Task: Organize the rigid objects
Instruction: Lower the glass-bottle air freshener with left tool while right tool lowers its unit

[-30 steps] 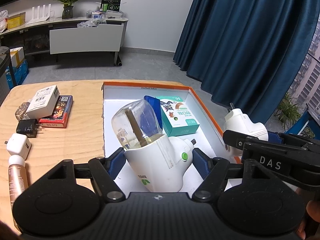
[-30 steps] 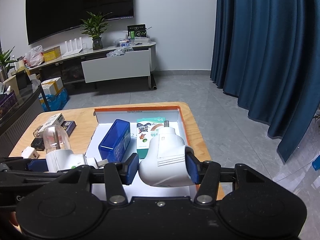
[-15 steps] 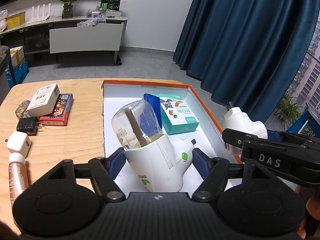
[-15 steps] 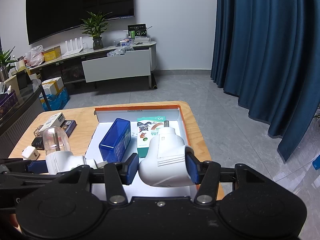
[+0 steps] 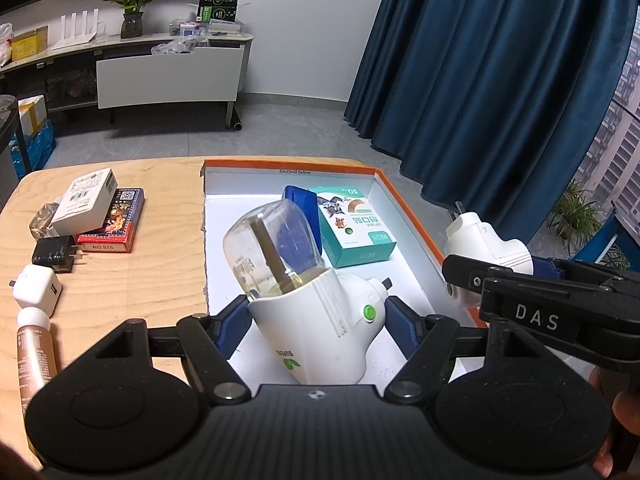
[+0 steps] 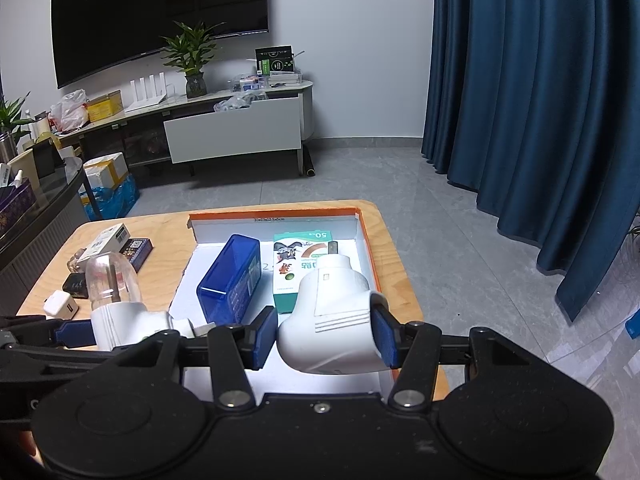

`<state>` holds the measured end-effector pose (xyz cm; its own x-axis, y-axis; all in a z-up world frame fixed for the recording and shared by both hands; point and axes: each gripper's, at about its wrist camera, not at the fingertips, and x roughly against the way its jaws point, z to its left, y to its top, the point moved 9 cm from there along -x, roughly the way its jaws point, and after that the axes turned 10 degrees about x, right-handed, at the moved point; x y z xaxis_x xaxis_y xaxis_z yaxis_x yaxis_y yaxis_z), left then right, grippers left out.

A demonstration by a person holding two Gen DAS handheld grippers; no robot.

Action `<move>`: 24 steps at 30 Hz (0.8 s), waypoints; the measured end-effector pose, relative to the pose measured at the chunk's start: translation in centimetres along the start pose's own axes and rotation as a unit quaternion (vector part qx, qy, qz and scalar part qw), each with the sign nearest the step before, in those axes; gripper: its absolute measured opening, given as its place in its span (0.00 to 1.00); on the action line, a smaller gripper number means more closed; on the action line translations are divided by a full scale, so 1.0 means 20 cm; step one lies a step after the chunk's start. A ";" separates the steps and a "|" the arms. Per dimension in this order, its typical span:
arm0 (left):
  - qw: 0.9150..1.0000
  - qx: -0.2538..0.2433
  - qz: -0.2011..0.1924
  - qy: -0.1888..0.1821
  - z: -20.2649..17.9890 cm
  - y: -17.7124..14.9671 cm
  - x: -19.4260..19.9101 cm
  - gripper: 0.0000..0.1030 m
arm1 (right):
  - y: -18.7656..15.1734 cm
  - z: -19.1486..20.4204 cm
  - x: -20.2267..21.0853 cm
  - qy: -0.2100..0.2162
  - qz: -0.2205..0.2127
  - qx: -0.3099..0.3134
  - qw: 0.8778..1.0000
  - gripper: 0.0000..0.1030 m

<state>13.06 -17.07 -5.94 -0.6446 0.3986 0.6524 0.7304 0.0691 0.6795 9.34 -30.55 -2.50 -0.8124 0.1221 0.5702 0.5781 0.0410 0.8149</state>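
Little has moved over the last second: both devices stay clamped, and the tabletop items have slid only slightly in the left wrist view, so the left gripper (image 5: pixel 316 322) has shifted a touch.

Between its blue pads (image 5: pixel 234 326) the left jaws are closed on a white plug-in vaporizer (image 5: pixel 320 328), whose clear bottle (image 5: pixel 272 244) tilts up and away from the jaws with a brown wick inside. The right gripper (image 6: pixel 325 334) likewise has its jaws closed on a second white plug-in device (image 6: pixel 332 316), prong end pointing away. Both are held above the near end of the orange-rimmed box (image 5: pixel 408 216).

Just past the left jaws, inside the box, lies a blue case (image 6: pixel 230 276), and beside it, nearer the right jaws, a teal carton (image 5: pixel 354 226).

Off to the left of the left jaws, on the wooden table (image 5: pixel 132 276), a copper-coloured tube (image 5: pixel 34 354) lies nearest, then a white charger cube (image 5: pixel 36 290), a black adapter (image 5: pixel 56 254), a red card box (image 5: pixel 116 222) and a white carton (image 5: pixel 84 202) resting partly on it.

Far beyond stand a blue curtain (image 6: pixel 532 100), a TV console (image 6: pixel 232 124) and a potted plant (image 6: pixel 192 56).
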 end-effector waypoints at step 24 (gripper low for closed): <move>1.000 -0.008 0.007 -0.004 -0.01 -0.02 -0.01 0.72 | -0.02 -0.02 -0.03 0.003 0.005 -0.004 1.000 0.60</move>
<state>12.91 -17.41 -6.27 -0.6330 0.4065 0.6588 0.7354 0.0499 0.6758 9.62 -31.00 -3.13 -0.8067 0.1162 0.5794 0.5861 0.0325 0.8096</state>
